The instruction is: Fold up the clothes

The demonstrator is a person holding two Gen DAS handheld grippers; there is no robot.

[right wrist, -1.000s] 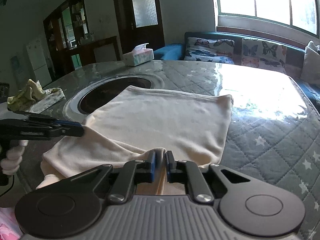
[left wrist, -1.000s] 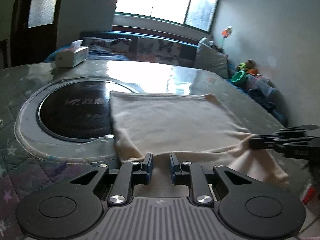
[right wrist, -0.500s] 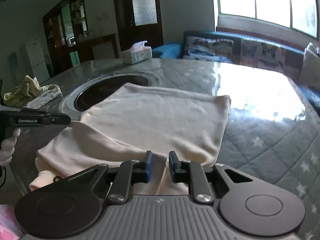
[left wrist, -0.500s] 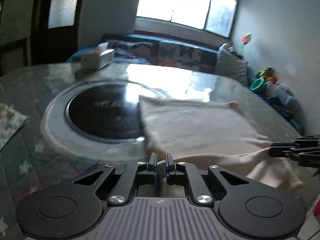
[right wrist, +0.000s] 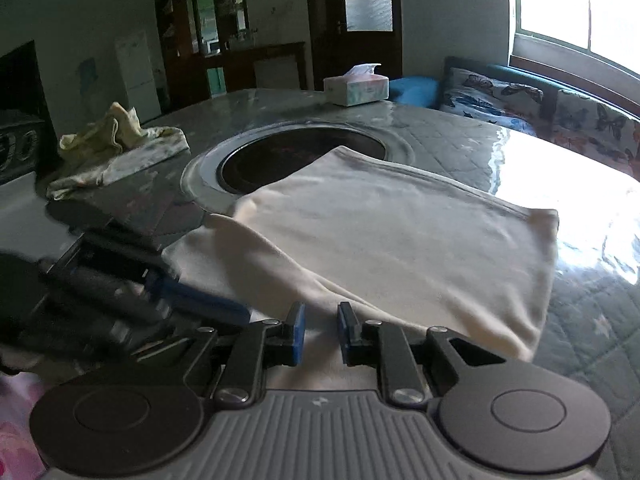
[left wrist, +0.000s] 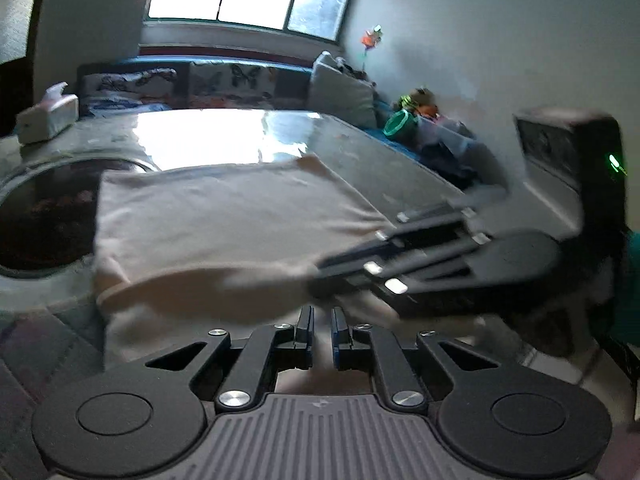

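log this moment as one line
left gripper: open | right gripper: open | cream garment: flat on table, near edge bunched

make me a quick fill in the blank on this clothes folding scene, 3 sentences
1. The garment being folded is ____ in colour.
2. The garment's far corner covers part of the round dark ____ set into the table.
3. The box on the far side of the table holds ____.

Missing words: cream; cooktop; tissues
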